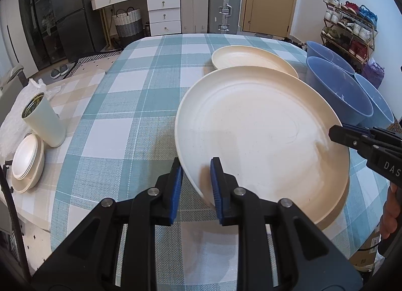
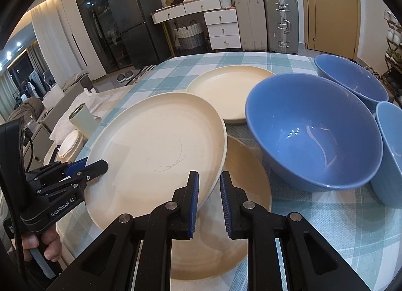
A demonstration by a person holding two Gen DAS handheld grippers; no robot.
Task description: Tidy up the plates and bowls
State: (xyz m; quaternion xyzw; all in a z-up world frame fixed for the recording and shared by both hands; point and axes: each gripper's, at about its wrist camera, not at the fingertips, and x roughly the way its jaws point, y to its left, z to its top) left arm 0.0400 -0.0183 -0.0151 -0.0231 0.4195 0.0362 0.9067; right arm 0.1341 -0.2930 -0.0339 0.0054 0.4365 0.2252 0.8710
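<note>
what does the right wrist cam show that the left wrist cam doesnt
Only the right wrist view shows a tan plate lying on the table under the lifted cream plate, and looks down into the big blue bowl. Only the left wrist view shows the shoe rack beside the table. Both show the lifted cream plate with the left tool and the right tool each straddling its rim, a second cream plate behind it, three blue bowls, the pale green cup and the checked tablecloth.

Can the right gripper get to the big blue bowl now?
Probably not right away. The right gripper has its jaws around the rim of the lifted cream plate. The blue bowl sits close beside it, uncovered, so letting go first should free the way.
</note>
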